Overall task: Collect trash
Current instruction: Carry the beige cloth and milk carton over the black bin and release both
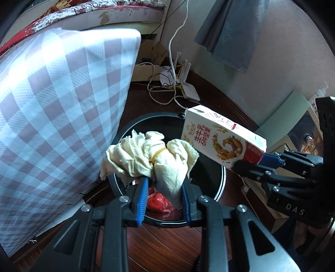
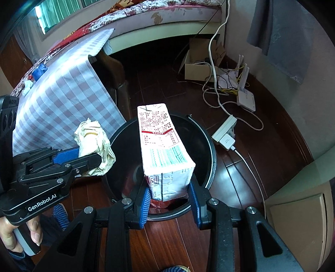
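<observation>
Black bin is sitting under both grippers, so I am holding the rag in my left gripper and the carton in my right gripper, ready to drop in.

Left gripper, right gripper, jaws clamped

A lived-in bedroom in a home. A bed with a red floral cover runs along the far wall, with a checked-cloth table in front of it on dark wood floor. Right of the bed, a router, cables and a power strip lie below a hanging grey cloth.
</observation>
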Motion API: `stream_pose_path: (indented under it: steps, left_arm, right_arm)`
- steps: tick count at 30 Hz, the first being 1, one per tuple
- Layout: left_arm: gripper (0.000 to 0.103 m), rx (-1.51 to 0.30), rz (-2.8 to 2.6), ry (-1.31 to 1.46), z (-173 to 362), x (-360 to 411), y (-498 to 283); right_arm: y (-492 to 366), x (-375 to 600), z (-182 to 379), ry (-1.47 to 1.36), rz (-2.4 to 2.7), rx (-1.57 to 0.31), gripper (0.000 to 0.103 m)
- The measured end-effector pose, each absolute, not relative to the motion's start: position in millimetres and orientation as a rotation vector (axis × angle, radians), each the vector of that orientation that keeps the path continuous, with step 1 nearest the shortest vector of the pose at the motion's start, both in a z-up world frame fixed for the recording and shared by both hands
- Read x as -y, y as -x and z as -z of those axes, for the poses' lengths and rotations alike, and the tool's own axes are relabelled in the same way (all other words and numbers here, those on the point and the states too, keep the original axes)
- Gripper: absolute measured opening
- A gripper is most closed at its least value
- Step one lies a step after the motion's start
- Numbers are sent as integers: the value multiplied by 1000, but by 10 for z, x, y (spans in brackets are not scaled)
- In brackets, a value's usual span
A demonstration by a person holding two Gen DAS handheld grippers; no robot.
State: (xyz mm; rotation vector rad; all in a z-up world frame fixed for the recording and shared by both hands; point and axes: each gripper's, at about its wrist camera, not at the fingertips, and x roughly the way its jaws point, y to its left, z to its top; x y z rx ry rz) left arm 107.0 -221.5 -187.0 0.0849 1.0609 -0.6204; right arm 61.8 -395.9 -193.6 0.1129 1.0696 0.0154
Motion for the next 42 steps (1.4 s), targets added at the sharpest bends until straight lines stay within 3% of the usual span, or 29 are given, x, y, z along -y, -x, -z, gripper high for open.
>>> stream_pose_path:
  steps: [2,4,5,6,7,8,9,11,13,42]
  left_arm:
    - [36,-1079,645,-69,1923,2224,-1105]
    - [68,-1080,621,-86,1956,2243,-1128]
    - [92,-1062,588,-85,1952,2215,-1120]
    - [101,-1050,571,-71,1943,2179,-1122]
    - [101,-1044,547,-58,1941,2132,-1124]
    - [101,-1051,518,-54,1951,2084,-1130]
    - [101,-1055,488,-55,1965,2040,-1132]
    - [101,-1059,459,-52,1983,1966,-1121]
    - [102,-1058,441,-56,1996,1913,-1102]
    - [102,-882,364,-64,1218,1440,-899]
  right_arm:
    - [-647,3954,1967,-111,-18,-1077,35]
    - [-677,3950,2014,-103,-32,-1089,36]
    - [-696,3946,2056,-83,-22,-1100,37]
    - [-712,3960,2082,-62,11,-1107,47]
    - [-715,3997,2119,-50,54,-1111,57]
    - [-720,4018,2131,-59,60,-1111,78]
    - [-715,4048,2135,-67,72,-1109,91]
    - [-700,4095,2112,-67,93,-1100,93]
    - [-694,4121,2086,-77,100,-1091,102]
    - [-649,3794,1525,-61,84,-955,102]
